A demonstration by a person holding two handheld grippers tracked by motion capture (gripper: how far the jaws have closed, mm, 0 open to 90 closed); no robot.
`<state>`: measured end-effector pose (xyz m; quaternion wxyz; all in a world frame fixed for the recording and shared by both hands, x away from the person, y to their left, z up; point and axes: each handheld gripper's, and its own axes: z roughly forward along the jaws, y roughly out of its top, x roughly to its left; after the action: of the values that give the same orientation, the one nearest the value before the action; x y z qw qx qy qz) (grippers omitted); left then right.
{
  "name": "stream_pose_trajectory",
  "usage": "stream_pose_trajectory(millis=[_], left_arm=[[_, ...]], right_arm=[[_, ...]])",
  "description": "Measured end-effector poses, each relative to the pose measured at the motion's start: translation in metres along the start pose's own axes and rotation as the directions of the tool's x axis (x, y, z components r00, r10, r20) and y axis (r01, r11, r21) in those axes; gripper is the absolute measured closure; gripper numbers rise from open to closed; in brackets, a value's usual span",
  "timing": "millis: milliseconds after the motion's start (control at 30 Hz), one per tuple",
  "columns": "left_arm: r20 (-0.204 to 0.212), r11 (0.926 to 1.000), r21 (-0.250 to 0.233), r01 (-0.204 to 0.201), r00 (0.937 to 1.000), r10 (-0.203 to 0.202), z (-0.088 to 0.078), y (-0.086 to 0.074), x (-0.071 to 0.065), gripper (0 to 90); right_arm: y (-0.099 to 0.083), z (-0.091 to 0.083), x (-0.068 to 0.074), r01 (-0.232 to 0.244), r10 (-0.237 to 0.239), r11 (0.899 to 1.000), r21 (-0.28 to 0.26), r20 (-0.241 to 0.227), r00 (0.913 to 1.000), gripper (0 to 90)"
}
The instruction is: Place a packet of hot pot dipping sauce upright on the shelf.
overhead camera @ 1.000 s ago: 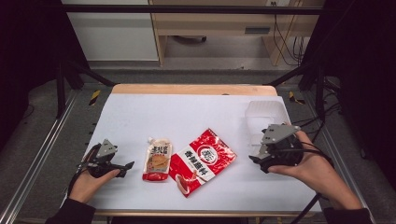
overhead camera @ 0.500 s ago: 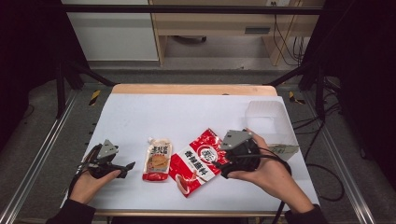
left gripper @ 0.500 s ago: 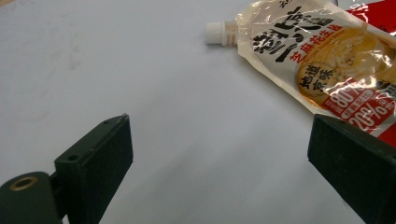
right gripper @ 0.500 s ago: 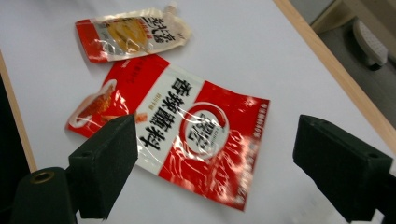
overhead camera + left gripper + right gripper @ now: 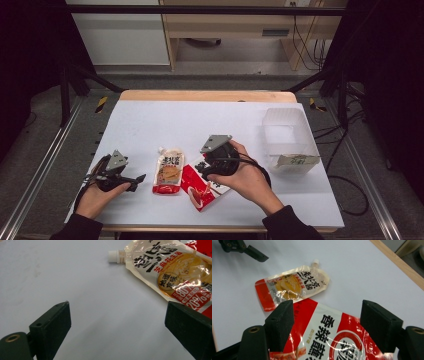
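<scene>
High view sits above the person's edge of the table (image 5: 150, 125), looking forward and down, far enough back to take in the whole top plus floor beyond. Left gripper view rides low and close over the table, facing the spout pouch (image 5: 172, 275) past its own jaws. Right gripper view looks down from a bit higher, close over the red bag (image 5: 332, 335). All three catch the spout pouch (image 5: 169, 171), so that's the overlap.

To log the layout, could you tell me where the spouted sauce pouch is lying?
In the high view, the spouted sauce pouch lies near the table's front edge, just left of the red packet.
</scene>
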<state>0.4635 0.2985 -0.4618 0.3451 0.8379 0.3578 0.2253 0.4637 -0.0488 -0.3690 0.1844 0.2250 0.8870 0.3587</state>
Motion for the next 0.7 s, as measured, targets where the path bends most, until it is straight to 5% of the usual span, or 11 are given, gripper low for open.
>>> stream_pose_trajectory(millis=[233, 700], left_arm=[[-0.020, 0.9998, 0.004, 0.020, 0.9996, -0.020, 0.000, -0.002, 0.004, 5.1], [-0.021, 0.9999, 0.004, 0.015, 0.9997, -0.015, -0.001, -0.002, 0.005, 5.0]], right_arm=[[0.011, 0.022, 0.001, -0.030, 0.033, 0.998, -0.050, 0.051, 0.9982, 29.7], [0.023, 0.067, -0.009, -0.090, 0.091, 0.996, -0.020, 0.080, 0.9926, 36.9]])
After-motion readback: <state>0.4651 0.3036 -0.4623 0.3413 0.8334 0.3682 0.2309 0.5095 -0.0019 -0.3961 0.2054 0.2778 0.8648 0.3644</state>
